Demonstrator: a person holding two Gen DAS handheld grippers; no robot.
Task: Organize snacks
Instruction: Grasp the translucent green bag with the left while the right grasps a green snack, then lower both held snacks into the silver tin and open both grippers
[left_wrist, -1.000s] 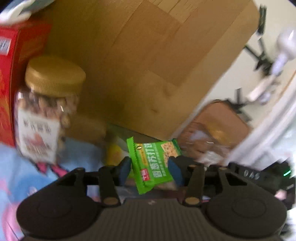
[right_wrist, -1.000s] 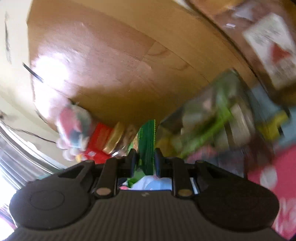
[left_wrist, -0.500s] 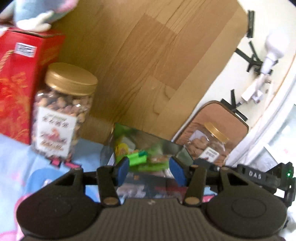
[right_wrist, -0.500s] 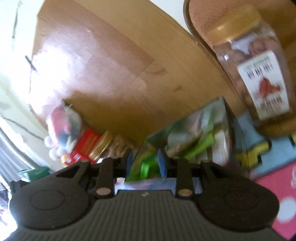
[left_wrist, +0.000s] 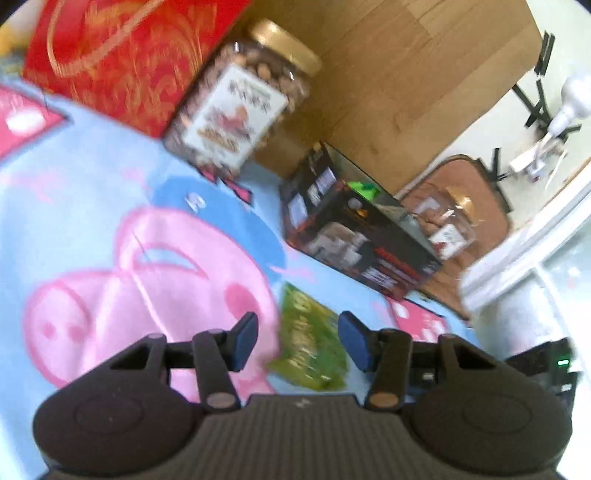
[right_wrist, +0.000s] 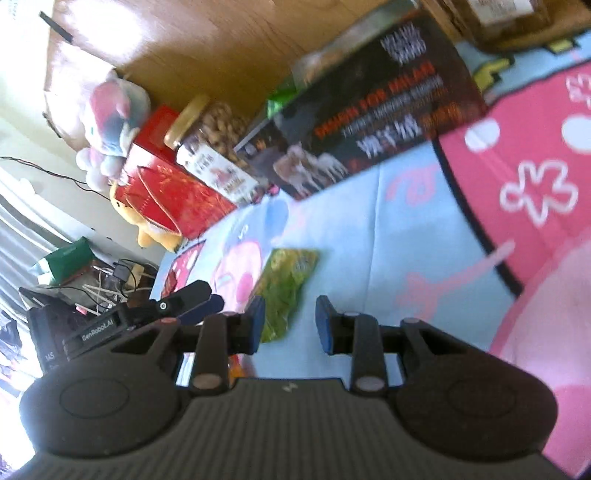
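Left gripper (left_wrist: 297, 341): matt black plastic body, ribbed across the top; the fingers (left_wrist: 243, 339) carry smooth dark-blue pads. Right gripper (right_wrist: 289, 324): same matt black plastic and blue pads. Snack packet (left_wrist: 309, 352): thin green film, glossy, slightly crinkled. Blanket (left_wrist: 110, 229): soft printed cloth, matt, in pale blue and pink. Dark box (left_wrist: 354, 240): printed cardboard with a slight sheen, its inside silvery and reflective. Nut jar (left_wrist: 236, 107): clear plastic, paper label, shiny gold lid. Red box (left_wrist: 122, 55): cardboard with a gold pattern that glints. Board (left_wrist: 406, 74) behind: smooth wood-grain finish, light gloss. Plush toy (right_wrist: 110, 122): fuzzy fabric.
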